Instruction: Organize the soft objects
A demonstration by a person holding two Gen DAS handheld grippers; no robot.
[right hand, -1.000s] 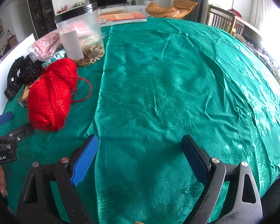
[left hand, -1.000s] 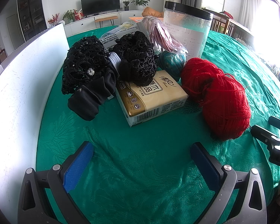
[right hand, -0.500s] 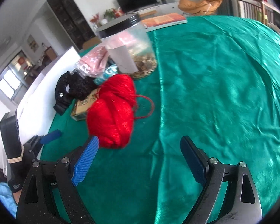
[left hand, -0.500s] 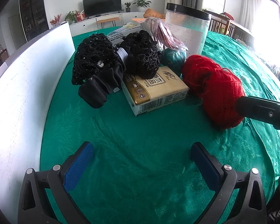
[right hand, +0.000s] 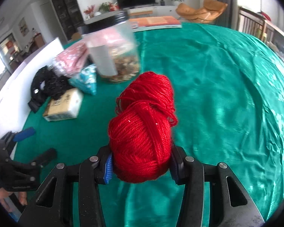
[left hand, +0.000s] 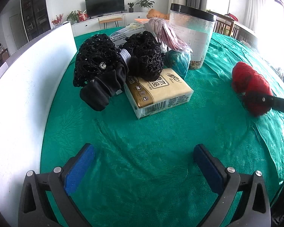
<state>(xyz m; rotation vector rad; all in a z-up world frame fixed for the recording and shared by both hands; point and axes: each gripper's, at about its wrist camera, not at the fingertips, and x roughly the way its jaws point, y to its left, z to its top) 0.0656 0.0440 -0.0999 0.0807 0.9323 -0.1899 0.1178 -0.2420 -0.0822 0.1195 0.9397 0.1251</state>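
Right gripper [right hand: 141, 167] is closing its jaws on the round red yarn ball [right hand: 142, 132] at lower centre, pads pressing it. Left gripper [left hand: 143, 162] stands wide and empty. Grasp step; next it needs a careful lift.

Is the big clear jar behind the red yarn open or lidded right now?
Lidded. The clear jar stands upright with its black lid seated across the top; the right wrist view shows the same dark lid in place.
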